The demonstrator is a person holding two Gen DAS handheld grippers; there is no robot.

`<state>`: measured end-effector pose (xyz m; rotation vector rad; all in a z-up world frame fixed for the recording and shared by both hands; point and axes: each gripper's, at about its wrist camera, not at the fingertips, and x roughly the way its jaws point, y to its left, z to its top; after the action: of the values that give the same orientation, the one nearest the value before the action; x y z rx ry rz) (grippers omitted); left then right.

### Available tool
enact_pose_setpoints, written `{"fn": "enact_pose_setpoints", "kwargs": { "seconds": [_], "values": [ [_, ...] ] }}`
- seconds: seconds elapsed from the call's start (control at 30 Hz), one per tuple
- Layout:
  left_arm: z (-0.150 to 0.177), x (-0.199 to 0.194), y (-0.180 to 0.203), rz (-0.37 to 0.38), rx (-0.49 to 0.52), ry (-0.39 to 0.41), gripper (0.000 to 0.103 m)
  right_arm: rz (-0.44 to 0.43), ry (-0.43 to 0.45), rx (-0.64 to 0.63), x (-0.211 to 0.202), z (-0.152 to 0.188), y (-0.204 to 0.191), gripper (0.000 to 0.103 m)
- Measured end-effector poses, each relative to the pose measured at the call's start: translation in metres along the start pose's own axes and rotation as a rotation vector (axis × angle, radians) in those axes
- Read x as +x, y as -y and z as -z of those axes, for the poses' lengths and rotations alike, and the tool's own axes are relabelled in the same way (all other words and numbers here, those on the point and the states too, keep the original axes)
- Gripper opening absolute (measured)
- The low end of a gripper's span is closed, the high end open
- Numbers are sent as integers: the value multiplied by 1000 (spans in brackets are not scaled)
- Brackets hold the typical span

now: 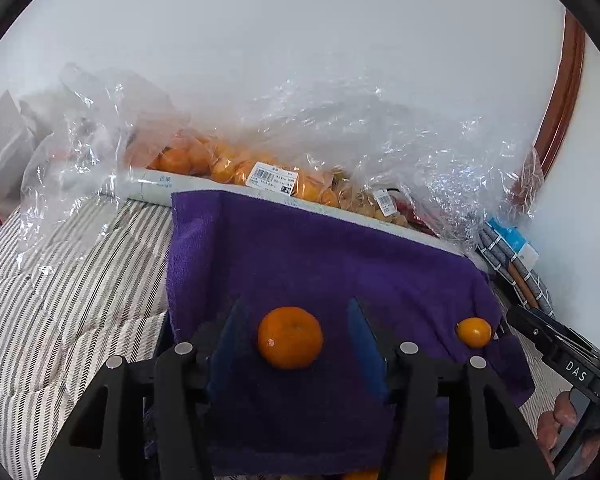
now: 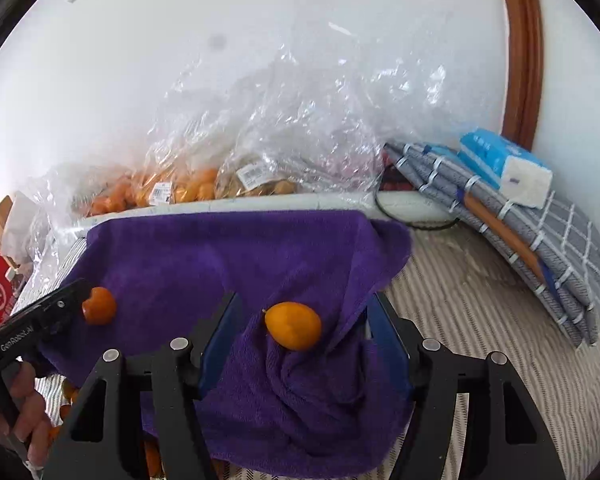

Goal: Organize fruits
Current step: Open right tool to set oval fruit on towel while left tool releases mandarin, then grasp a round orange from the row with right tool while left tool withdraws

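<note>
Two fruits on a purple terry-cloth towel (image 1: 300,256) draped over a raised edge, itself on a striped grey-and-white bed cover (image 1: 60,320).

Round, slightly flattened orange mandarin (image 1: 290,337) dead ahead at twelve o'clock of the left claw (image 1: 296,340), sitting between the blue pads with a clear gap on either side: jaws parted about halfway, gripping nothing. Broad axis of the mandarin crosswise, nine to three, stem dimple up.

Smaller egg-shaped yellow-orange fruit (image 2: 293,325), possibly a kumquat, at twelve o'clock of the right claw (image 2: 300,330), nested in a fold of the towel. Long axis tilted, roughly ten to four. Jaws here about half open too, pads well clear of the skin, nothing held.

Seen from the left wrist, that small fruit at about three o'clock of the mandarin, apart from it, nearer the right claw. Each fruit nearest its own claw, so no reaching across likely needed.

Likely both fruits just laid down rather than awaiting pickup, though not certain from this alone.

Behind, at twelve o'clock against the white wall, crinkled clear plastic bags of orange fruit (image 1: 228,166) with barcode labels; more orange fruit partly hidden below the towel's near edge.
</note>
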<state>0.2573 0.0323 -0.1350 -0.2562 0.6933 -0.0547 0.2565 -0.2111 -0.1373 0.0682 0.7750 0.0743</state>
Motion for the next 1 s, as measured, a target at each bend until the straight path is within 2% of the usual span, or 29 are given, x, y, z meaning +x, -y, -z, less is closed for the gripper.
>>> {"fn": "enact_pose_setpoints", "kwargs": {
  "seconds": [0.13,0.17,0.27,0.37,0.5,0.73,0.9,1.0],
  "values": [
    [-1,-11,-2,-7,-9,22,56,21,37,22,-11,-1,1,65],
    [0,-14,-3,14,-7,38,56,17,31,23,-12,-2,1,65],
    [5,-29,-2,-26,18,74,56,1,-7,21,-11,-2,2,65],
    [16,-49,-2,-58,57,124,58,-31,-36,40,-19,9,5,65],
    [30,-70,-12,-73,86,136,59,-50,-38,38,-43,33,3,65],
    [46,-85,-39,-44,-4,57,61,-131,-75,23,-67,79,-14,65],
    [53,-90,-52,-63,-35,24,61,-162,-145,11,-54,91,-30,64],
    [55,-96,-59,-94,-53,45,61,-162,-191,1,-41,93,-39,57]
  ]
}}
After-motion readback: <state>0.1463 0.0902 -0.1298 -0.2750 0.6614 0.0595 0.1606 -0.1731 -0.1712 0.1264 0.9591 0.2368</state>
